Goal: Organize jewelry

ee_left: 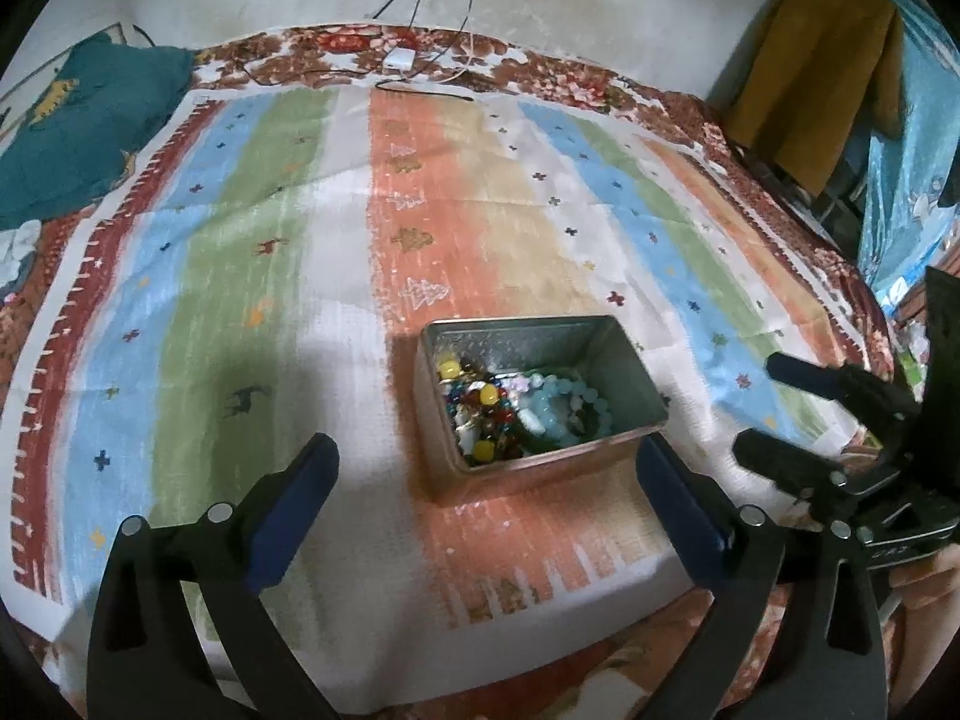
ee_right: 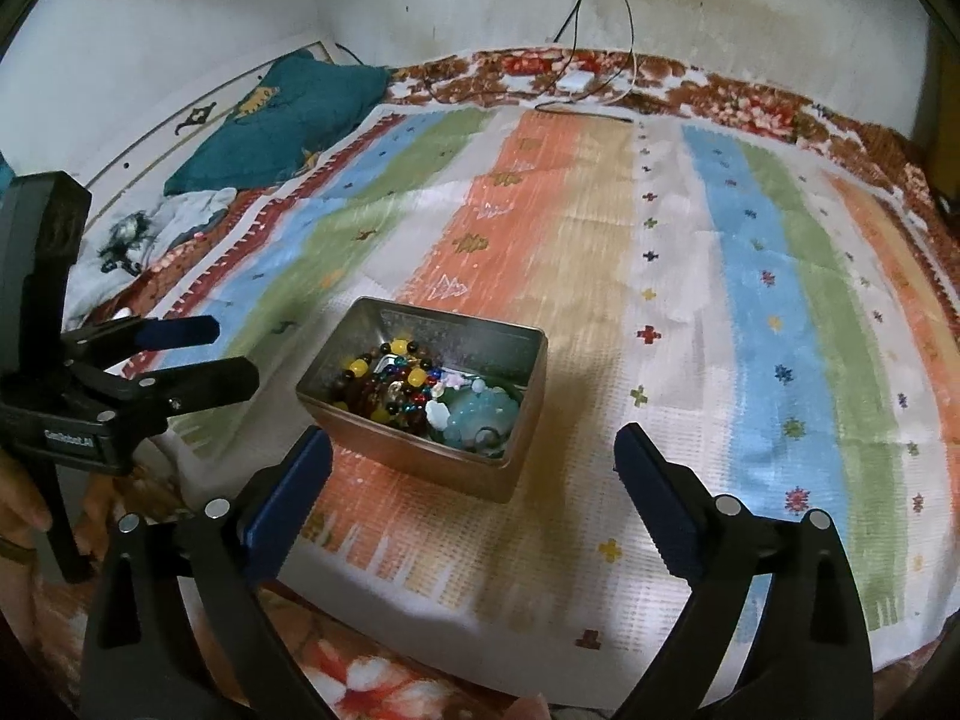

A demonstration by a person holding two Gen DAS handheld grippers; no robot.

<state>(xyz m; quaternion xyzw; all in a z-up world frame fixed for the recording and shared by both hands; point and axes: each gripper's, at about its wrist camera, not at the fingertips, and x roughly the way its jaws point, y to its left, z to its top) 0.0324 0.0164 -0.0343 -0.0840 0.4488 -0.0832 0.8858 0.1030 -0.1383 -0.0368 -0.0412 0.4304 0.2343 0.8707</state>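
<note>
A rectangular metal tin (ee_left: 543,414) sits open-topped on a striped cloth (ee_left: 240,252) that covers a bed, resting on the cloth's orange band near its front edge. Inside lies a heap of beaded jewelry (ee_left: 510,408) — yellow, red, green and dark beads toward one end, a pale blue-green bead bracelet (ee_right: 483,414) toward the other. The left gripper (ee_left: 489,468) hangs just in front of the tin with its blue-padded jaws spread wide; the tin's near wall shows in the gap between them, and neither pad presses on it. The right gripper (ee_right: 474,456) is likewise spread wide and empty, the tin's near corner showing between its jaws, untouched. In each view the other gripper shows at the frame's side, a hand (ee_right: 18,516) wrapped around its handle. A teal cushion (ee_left: 78,132) lies at the bed's far left corner — and white cables (ee_right: 600,30) run down the stained wall to a small white adapter (ee_left: 401,57) at the bed's far edge.
</note>
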